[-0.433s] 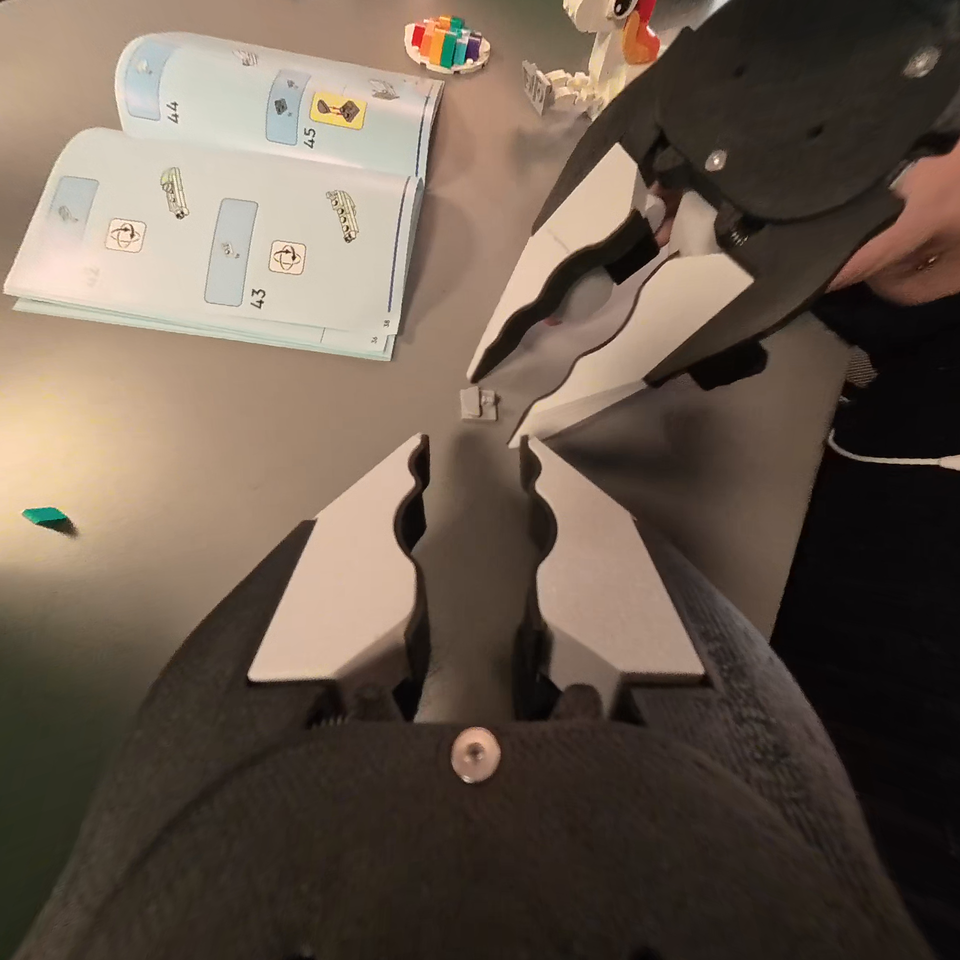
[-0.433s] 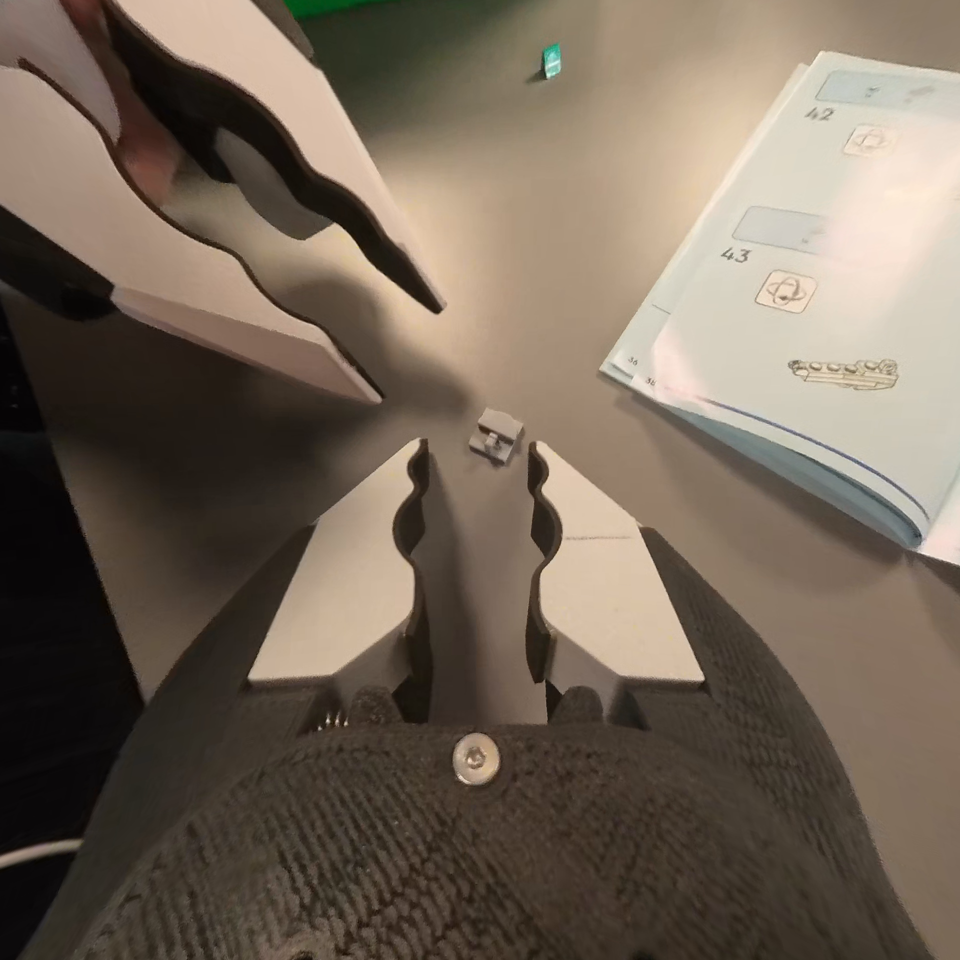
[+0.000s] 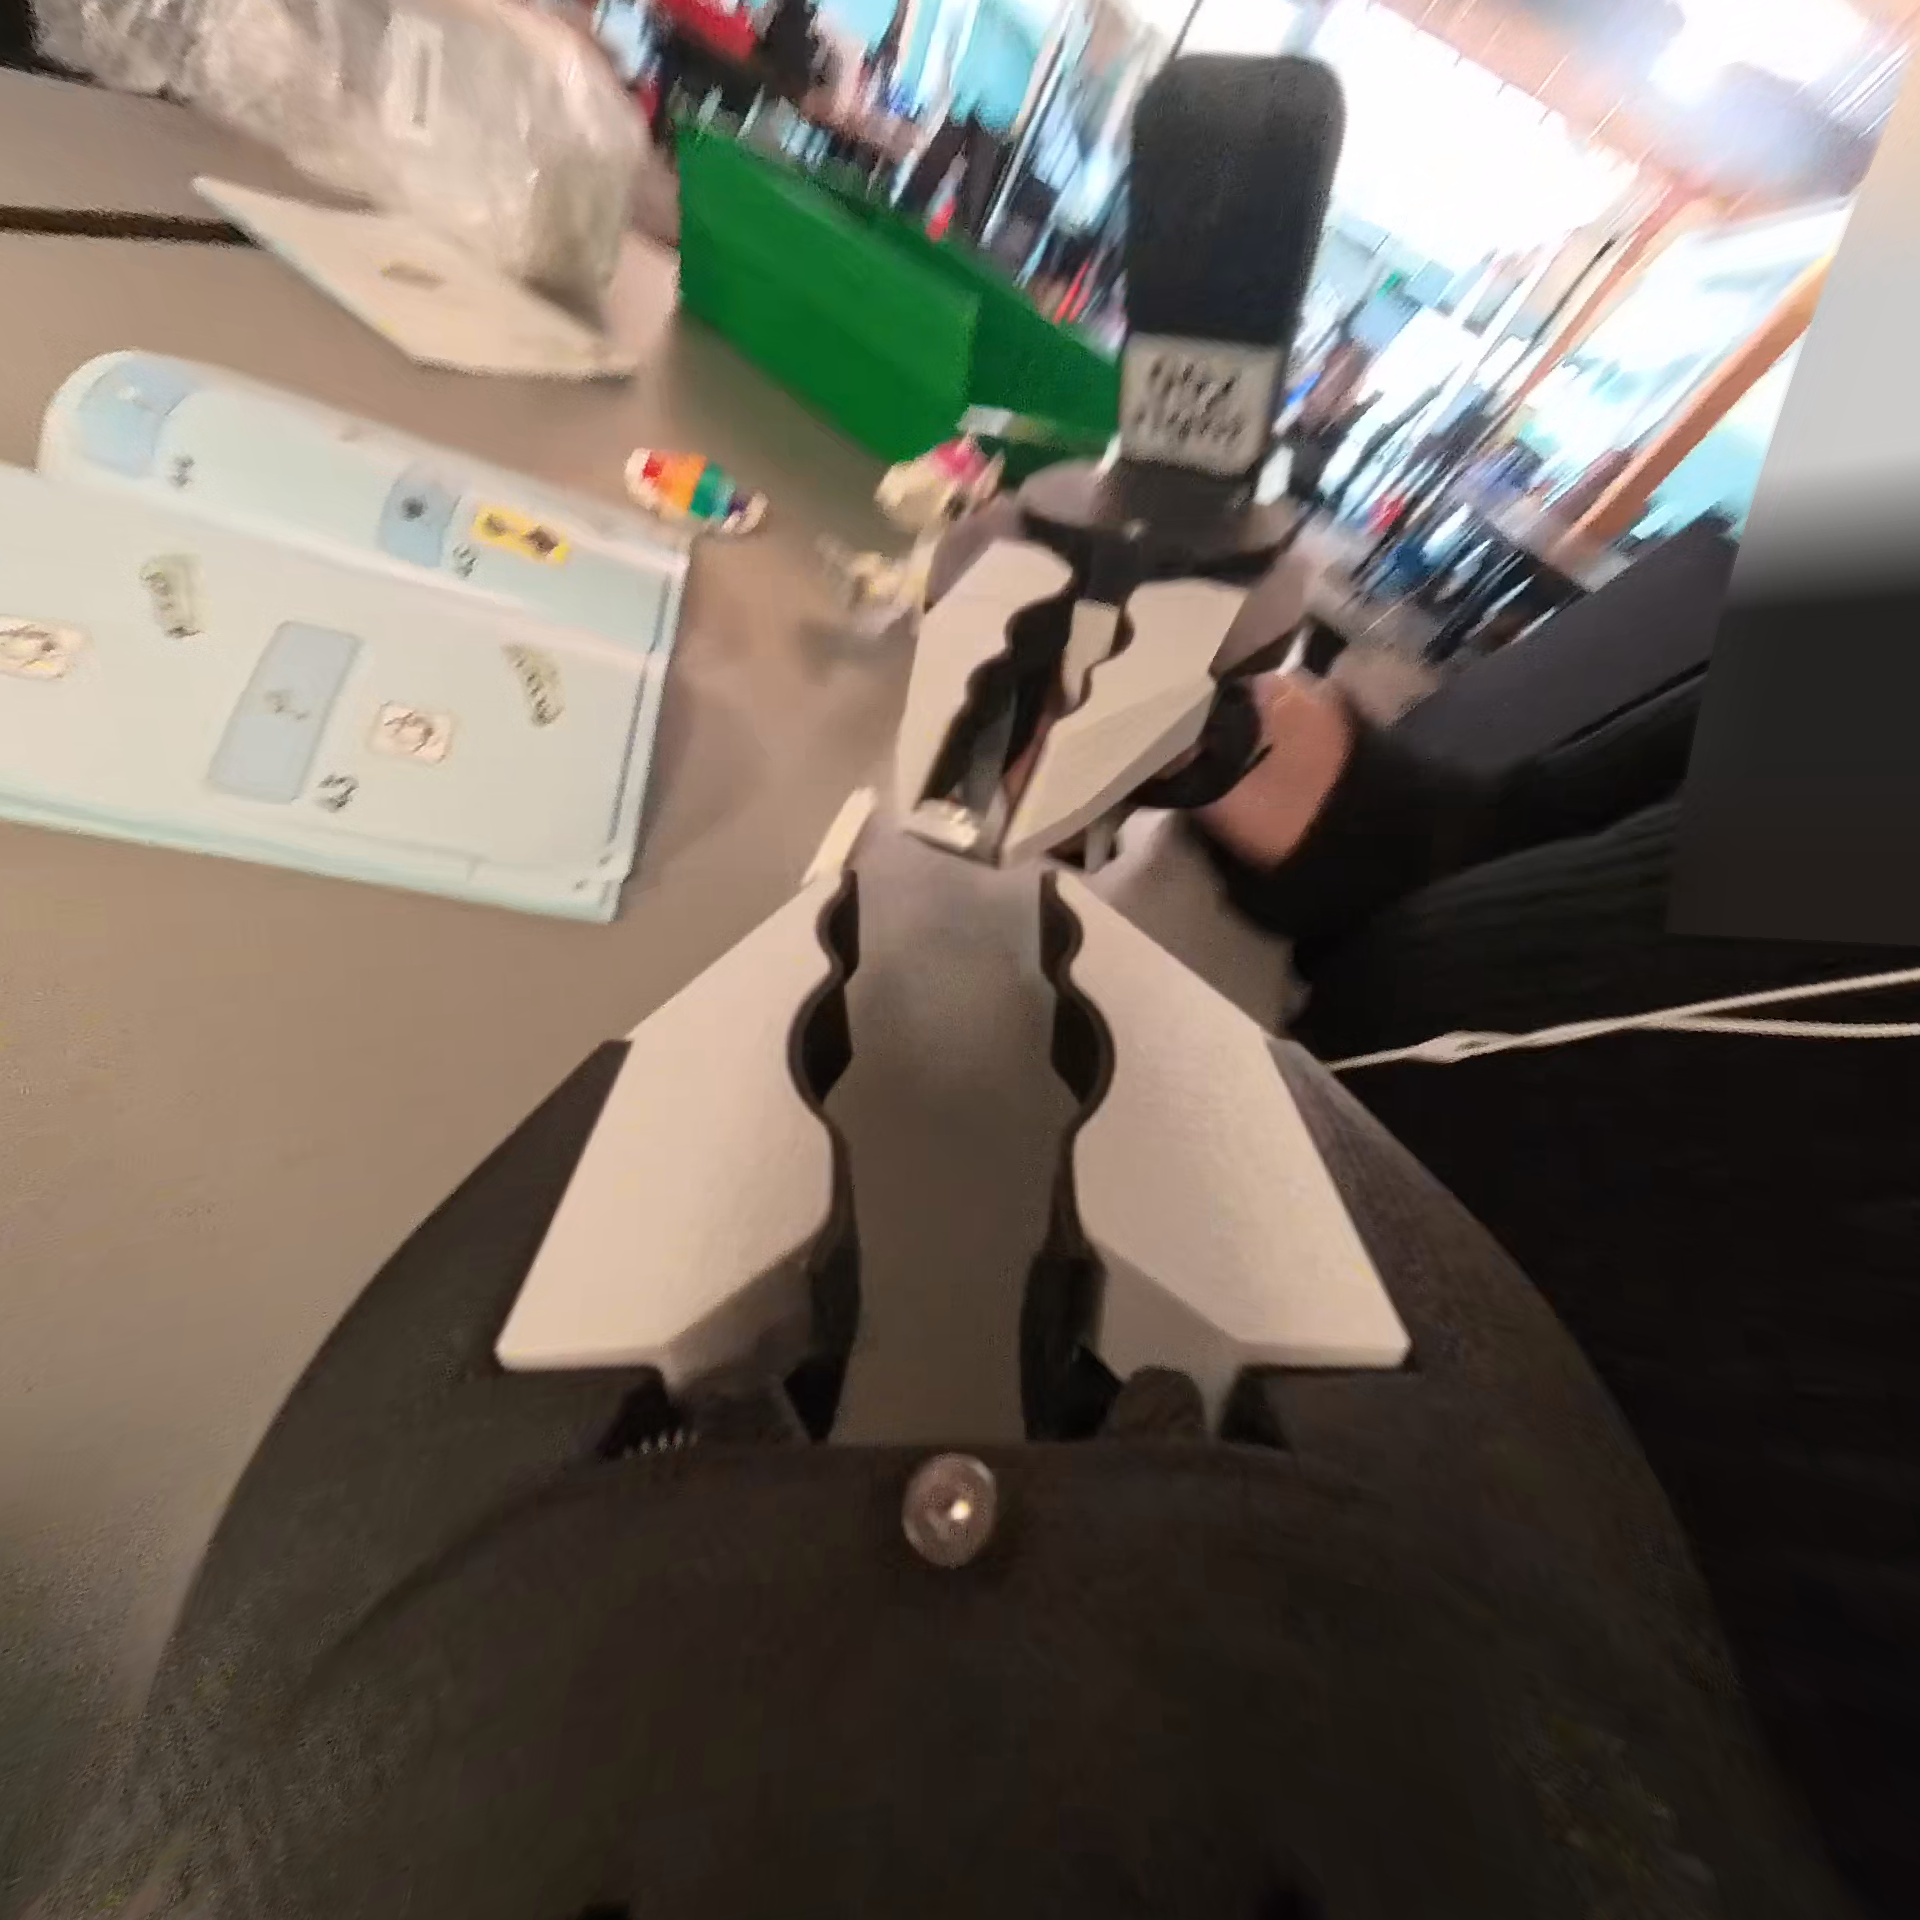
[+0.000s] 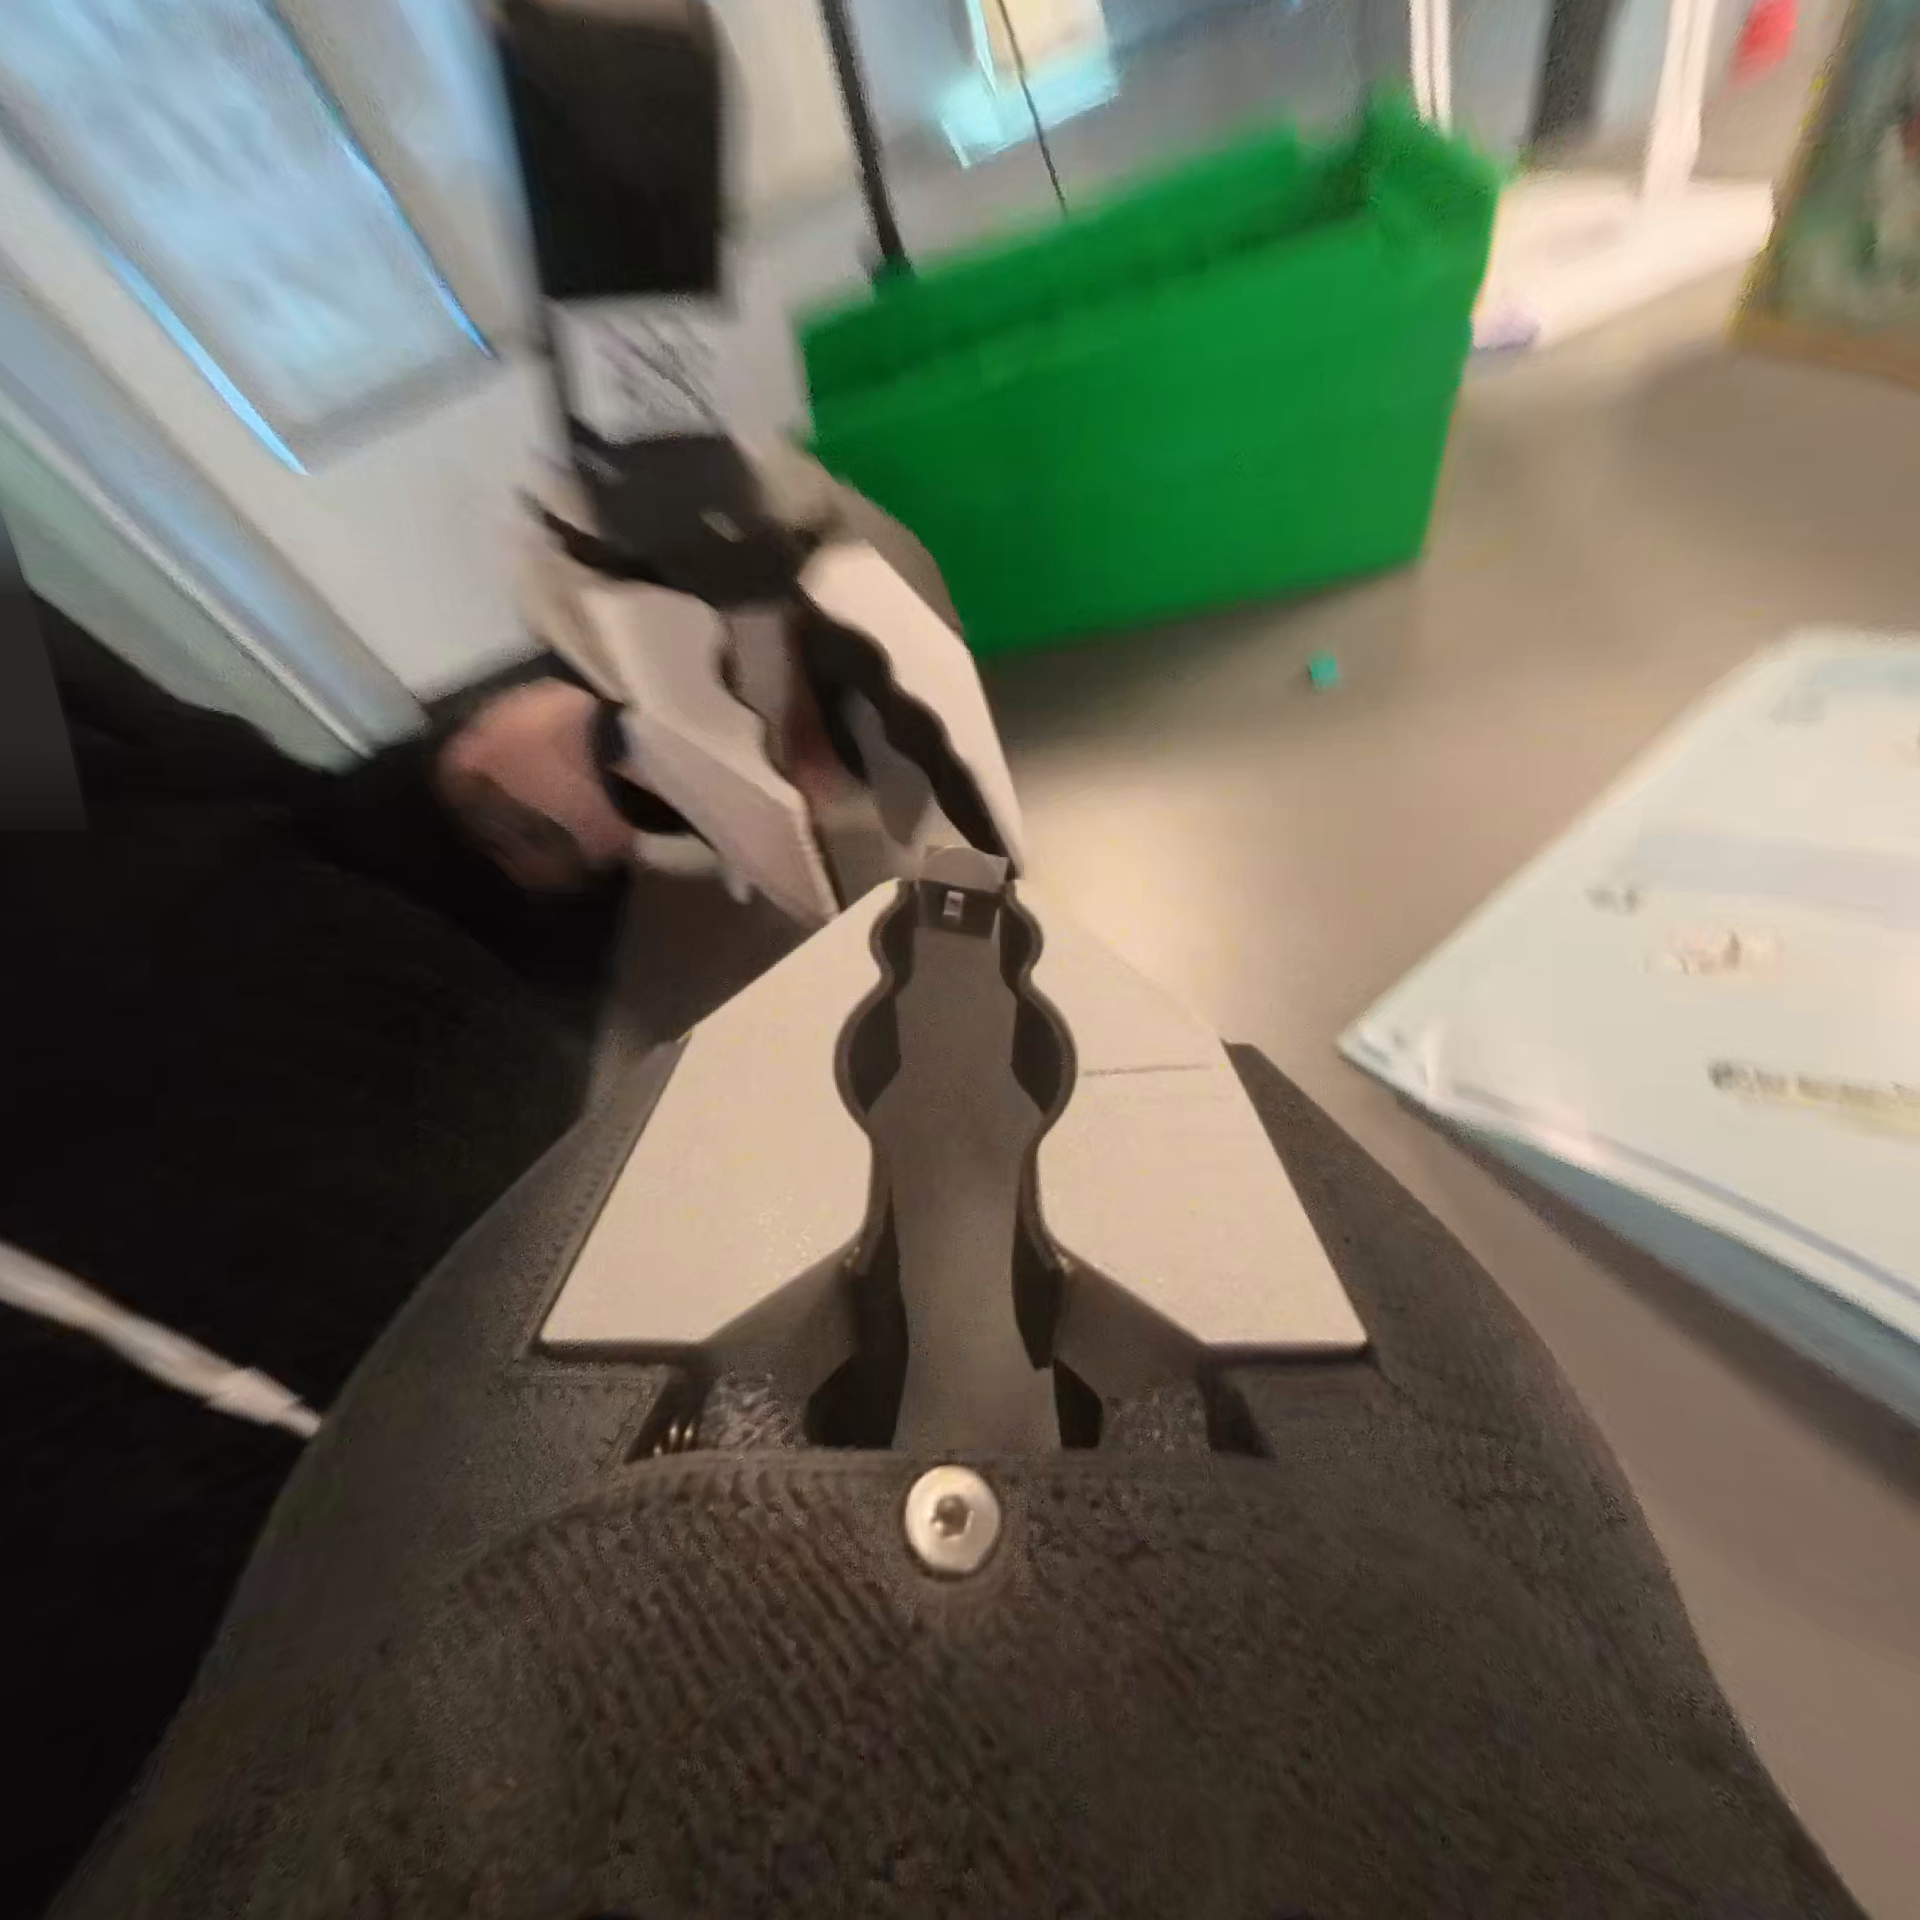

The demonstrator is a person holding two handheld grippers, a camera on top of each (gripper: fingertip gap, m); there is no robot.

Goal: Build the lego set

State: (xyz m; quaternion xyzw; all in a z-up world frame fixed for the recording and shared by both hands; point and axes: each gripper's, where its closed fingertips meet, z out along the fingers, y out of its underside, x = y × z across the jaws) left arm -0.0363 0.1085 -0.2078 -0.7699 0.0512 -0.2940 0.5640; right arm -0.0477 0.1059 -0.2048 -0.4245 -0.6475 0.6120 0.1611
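Now lifted off the tabletop (image 4: 1299,790) where it lay 0.4 s ago: small grey brick (image 4: 958,902), pinched at frame centre by right gripper (image 4: 956,896); left gripper (image 3: 948,883) fingers parted, empty, tips near; ready for fitting.

bare table (image 3: 260,1091) left — booklet (image 3: 312,686), green box (image 3: 831,281) beyond.

Pale blue booklet (image 3: 312,665) with small yellow and white picture boxes; bright green bin (image 4: 1143,436); grey-brown table (image 3: 208,1091). Rainbow-striped round piece (image 3: 694,490) on white base. Grippers: light grey fingers (image 3: 707,1143), black textured bodies; tiny teal brick (image 4: 1322,668).
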